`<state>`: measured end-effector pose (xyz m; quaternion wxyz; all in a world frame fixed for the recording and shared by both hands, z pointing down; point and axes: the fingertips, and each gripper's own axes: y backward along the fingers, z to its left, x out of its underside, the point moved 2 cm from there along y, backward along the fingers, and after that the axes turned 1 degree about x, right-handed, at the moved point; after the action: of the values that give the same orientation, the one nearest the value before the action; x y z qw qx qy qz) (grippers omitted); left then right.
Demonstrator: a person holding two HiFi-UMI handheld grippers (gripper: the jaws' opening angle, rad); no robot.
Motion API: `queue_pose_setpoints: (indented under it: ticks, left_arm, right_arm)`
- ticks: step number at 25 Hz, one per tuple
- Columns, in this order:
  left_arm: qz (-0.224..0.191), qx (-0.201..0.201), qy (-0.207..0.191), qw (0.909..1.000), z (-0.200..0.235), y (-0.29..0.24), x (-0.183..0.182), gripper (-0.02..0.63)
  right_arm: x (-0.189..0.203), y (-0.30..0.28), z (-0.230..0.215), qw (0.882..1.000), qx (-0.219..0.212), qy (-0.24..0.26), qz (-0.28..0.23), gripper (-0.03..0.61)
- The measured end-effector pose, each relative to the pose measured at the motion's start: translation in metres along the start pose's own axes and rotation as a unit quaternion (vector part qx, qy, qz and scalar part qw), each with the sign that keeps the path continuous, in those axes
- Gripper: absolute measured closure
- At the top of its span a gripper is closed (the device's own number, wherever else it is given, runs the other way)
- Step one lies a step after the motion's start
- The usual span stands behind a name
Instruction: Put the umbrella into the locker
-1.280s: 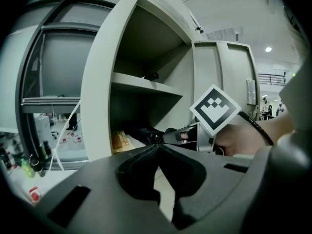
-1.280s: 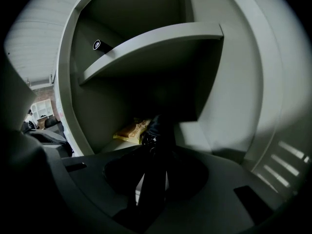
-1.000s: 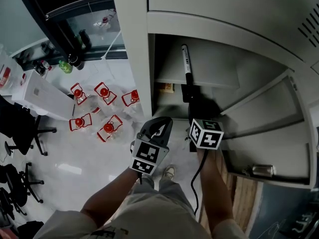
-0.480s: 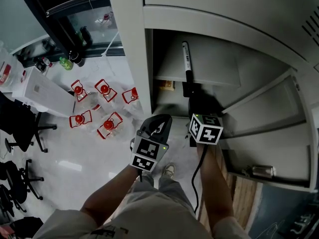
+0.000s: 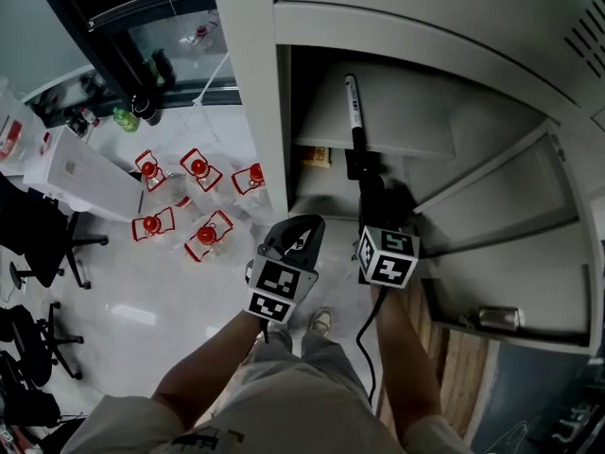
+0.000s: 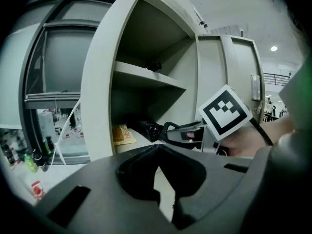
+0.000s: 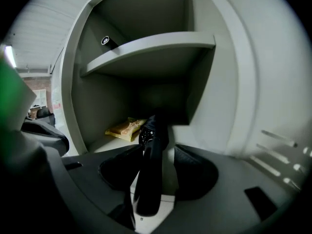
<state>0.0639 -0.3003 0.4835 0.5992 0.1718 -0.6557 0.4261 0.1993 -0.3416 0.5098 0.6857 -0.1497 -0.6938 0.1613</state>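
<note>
The black folded umbrella (image 5: 362, 165) lies in the lower compartment of the open grey locker (image 5: 253, 93), its far end deep inside (image 6: 146, 128). Its handle (image 7: 150, 174) runs back between the jaws of my right gripper (image 5: 376, 201) (image 7: 157, 152). Those jaws have just been opening, and a pale gap shows beside the handle on the right. My left gripper (image 5: 295, 231) (image 6: 158, 152) hovers outside the locker's left edge, shut and holding nothing.
A yellow snack packet (image 7: 126, 128) lies on the same shelf, left of the umbrella. A slim cylinder (image 5: 353, 107) rests on the upper shelf. The locker door (image 5: 501, 206) stands open at the right. Red-capped bottles (image 5: 194, 173) stand on the floor to the left.
The right gripper's marker cube has slipped a little back toward the person, while the umbrella stays in the locker. The left gripper has kept still.
</note>
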Motion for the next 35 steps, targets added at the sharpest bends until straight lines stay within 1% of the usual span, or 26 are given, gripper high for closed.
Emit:
queue_pose_setpoints:
  ticks: [2,5,9,15,18,23,28,32,35]
  left_arm:
    - [-0.002,0.000,-0.001,1.0000,-0.001,0.001,-0.001,0.606]
    - [-0.004,0.000,-0.004,1.0000,-0.002,0.003,-0.004,0.606]
    - [-0.016,0.001,-0.008,0.9998,-0.005,0.008,-0.015,0.606]
    - [-0.056,0.002,-0.026,0.9981,-0.010,0.024,-0.055,0.606]
    - [-0.084,0.001,-0.042,0.9956,-0.014,0.035,-0.082,0.606]
    - [-0.127,0.001,-0.070,0.9894,-0.023,0.057,-0.122,0.606]
    - [-0.166,0.004,-0.090,0.9821,-0.034,0.082,-0.157,0.606]
    - [-0.207,-0.001,-0.132,0.9692,-0.042,0.104,-0.186,0.606]
    - [-0.230,-0.003,-0.148,0.9619,-0.045,0.120,-0.203,0.606]
  right_arm:
    - [-0.002,0.010,-0.001,1.000,0.007,0.000,-0.007,0.399]
    - [-0.009,0.022,0.001,1.000,0.006,0.001,-0.019,0.399]
    - [-0.028,0.041,0.001,0.999,0.006,0.012,-0.042,0.399]
    - [-0.070,0.075,0.006,0.995,-0.008,0.026,-0.092,0.402]
    - [-0.096,0.095,0.010,0.992,-0.017,0.034,-0.123,0.442]
    - [-0.137,0.133,0.021,0.984,-0.040,0.048,-0.170,0.512]
    - [-0.175,0.170,0.031,0.973,-0.059,0.059,-0.215,0.540]
    - [-0.202,0.199,0.038,0.962,-0.073,0.074,-0.254,0.551]
    - [-0.216,0.218,0.041,0.955,-0.082,0.078,-0.273,0.554]
